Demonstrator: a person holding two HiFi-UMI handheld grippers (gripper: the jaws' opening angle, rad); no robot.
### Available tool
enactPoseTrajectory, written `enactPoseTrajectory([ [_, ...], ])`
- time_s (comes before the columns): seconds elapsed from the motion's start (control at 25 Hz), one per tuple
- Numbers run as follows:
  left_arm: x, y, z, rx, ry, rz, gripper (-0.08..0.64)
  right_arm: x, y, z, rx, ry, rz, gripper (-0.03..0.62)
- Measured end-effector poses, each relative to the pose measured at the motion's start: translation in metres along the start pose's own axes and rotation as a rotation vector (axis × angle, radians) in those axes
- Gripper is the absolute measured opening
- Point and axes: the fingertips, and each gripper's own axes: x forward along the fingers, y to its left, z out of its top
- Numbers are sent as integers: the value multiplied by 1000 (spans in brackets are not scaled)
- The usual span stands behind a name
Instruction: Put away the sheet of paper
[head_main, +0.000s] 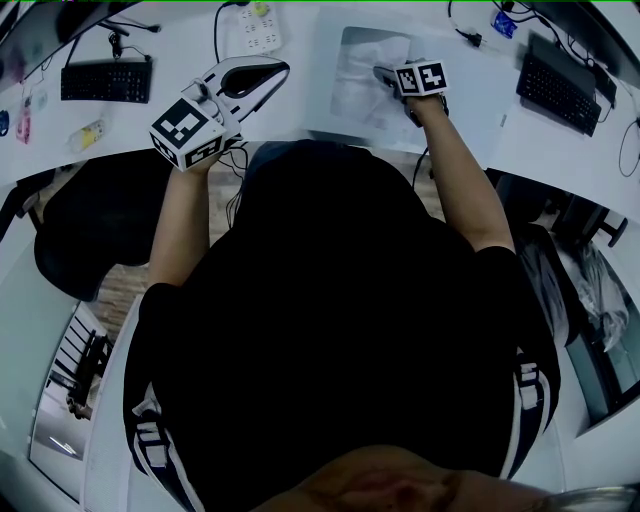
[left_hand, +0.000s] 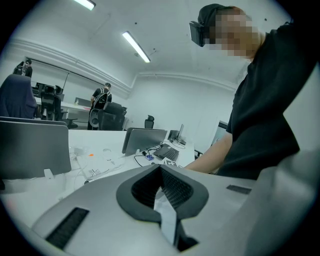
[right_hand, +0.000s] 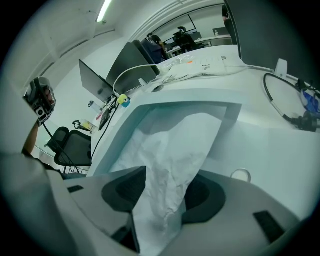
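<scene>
A crumpled white sheet of paper (right_hand: 175, 145) lies in a shallow white tray (right_hand: 150, 107) on the desk. In the head view the paper (head_main: 365, 75) sits at the top centre, in the same tray (head_main: 325, 60). My right gripper (right_hand: 170, 175) points down into the tray; its jaws stand apart with the near end of the sheet loose between them. From above, the right gripper (head_main: 385, 73) is at the tray's right side. My left gripper (head_main: 272, 72) hovers left of the tray, over the desk. In its own view the left gripper (left_hand: 161, 169) has its jaw tips together and holds nothing.
A black keyboard (head_main: 107, 80) lies at the far left and another keyboard (head_main: 560, 85) at the far right. A white power strip (head_main: 255, 28) with cables sits behind the left gripper. A black chair (head_main: 95, 215) stands under the desk's left edge.
</scene>
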Motion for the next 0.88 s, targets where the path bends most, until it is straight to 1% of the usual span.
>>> enactPoseTrajectory([
  [0.08, -1, -1, 0, 2, -1, -2, 21, -2, -2, -1, -6, -5, -16, 221],
  [0.36, 2, -5, 1, 6, -6, -18, 21, -14, -10, -8, 17, -18, -35, 238],
  [0.64, 5, -14, 3, 18, -2, -43, 20, -29, -18, -17, 43, -39, -61, 241],
  [0.88, 7, -21, 6, 33, -6, -55, 20, -41, -18, -25, 75, -60, -65, 241],
])
